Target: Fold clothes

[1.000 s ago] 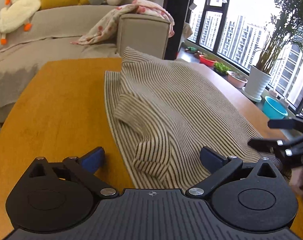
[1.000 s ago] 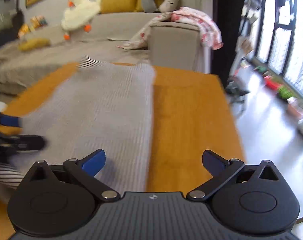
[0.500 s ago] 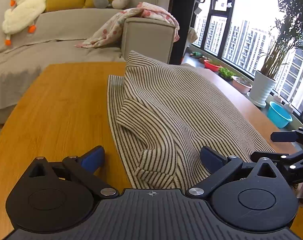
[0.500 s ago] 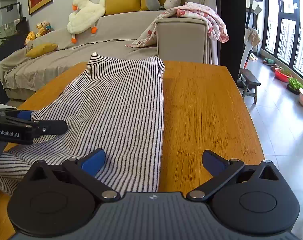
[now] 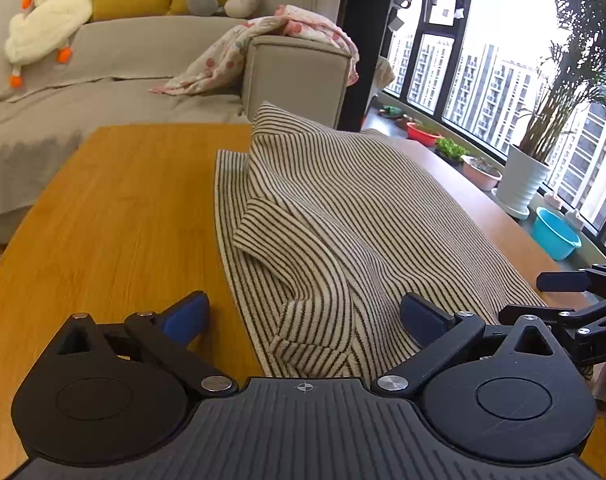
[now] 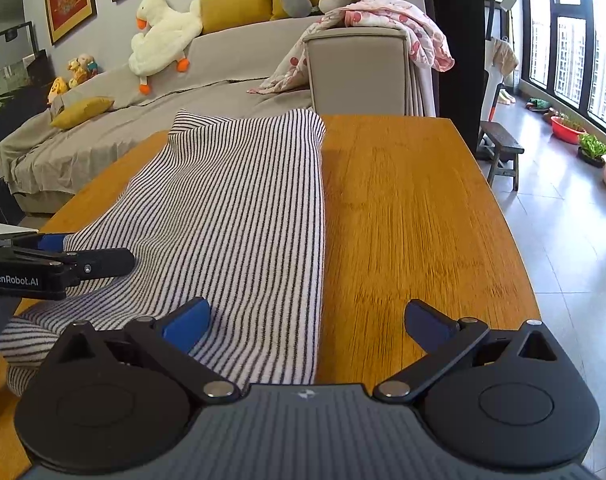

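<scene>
Left wrist view: the left gripper (image 5: 305, 312) is spread wide with nothing between its blue pads (image 5: 185, 316), set low over the near edge of a wooden table (image 5: 115, 216). A striped garment (image 5: 343, 216) lies on the table, running from the near edge to the far edge, where its end rises in a peak. A folded sleeve (image 5: 299, 280) rests on top of the garment's left portion, its cuff near the gripper and lying between the two fingers in the picture; contact cannot be confirmed. The right gripper (image 5: 571, 292) enters at the right margin, beside the garment's near right corner, with its fingers apart. Right wrist view: the right gripper (image 6: 307, 320) is likewise spread and holds nothing; its left pad (image 6: 187, 320) sits over the striped cloth, its right pad (image 6: 427, 320) over bare wood. The garment (image 6: 239, 208) occupies the left half of the table (image 6: 403, 208), with a straight right edge running away from the camera. The left gripper (image 6: 95, 260) appears at the left margin, over the garment's near left part. Beyond the table stand a grey sofa (image 6: 239, 60) carrying a white plush duck (image 6: 159, 28), yellow cushions (image 6: 235, 4) and a pink patterned blanket (image 6: 395, 20) draped over the armrest. Potted plants (image 5: 543, 128) and a blue basin (image 5: 555, 232) line the window at the right.
</scene>
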